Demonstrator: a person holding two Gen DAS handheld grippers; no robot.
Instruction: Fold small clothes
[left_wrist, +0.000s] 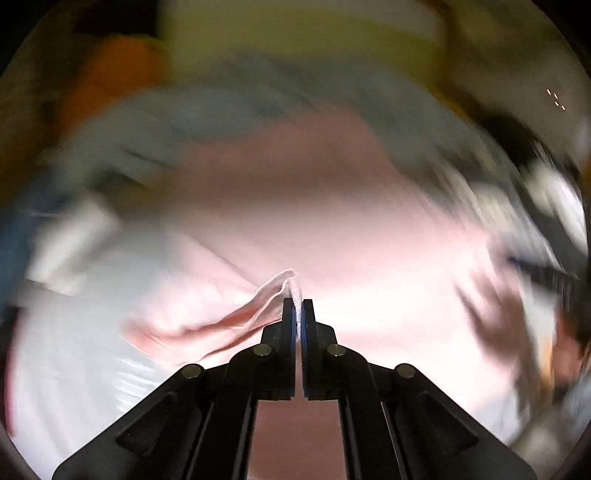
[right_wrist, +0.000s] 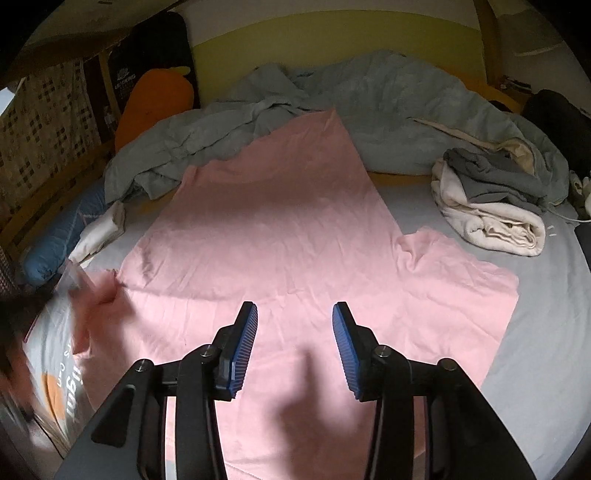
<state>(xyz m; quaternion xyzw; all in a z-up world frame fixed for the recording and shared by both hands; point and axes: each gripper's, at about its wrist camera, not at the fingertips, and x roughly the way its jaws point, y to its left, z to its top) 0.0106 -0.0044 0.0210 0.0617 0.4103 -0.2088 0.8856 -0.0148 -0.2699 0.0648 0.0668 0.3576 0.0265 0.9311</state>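
Note:
A pink T-shirt (right_wrist: 280, 229) lies spread flat on the grey bed sheet (right_wrist: 546, 332), one sleeve (right_wrist: 454, 273) stretched out to the right. My right gripper (right_wrist: 294, 317) is open and empty, hovering over the shirt's near part. My left gripper (left_wrist: 297, 306) is shut on a pinched edge of the pink shirt (left_wrist: 273, 291); that view is blurred by motion. In the right wrist view the left side of the shirt (right_wrist: 99, 299) is lifted and blurred at the left edge.
A crumpled grey-green blanket (right_wrist: 332, 99) lies across the back of the bed. A pile of cream and grey clothes (right_wrist: 491, 199) sits at the right. An orange plush (right_wrist: 155, 99) and a blue pillow (right_wrist: 59, 236) are at the left.

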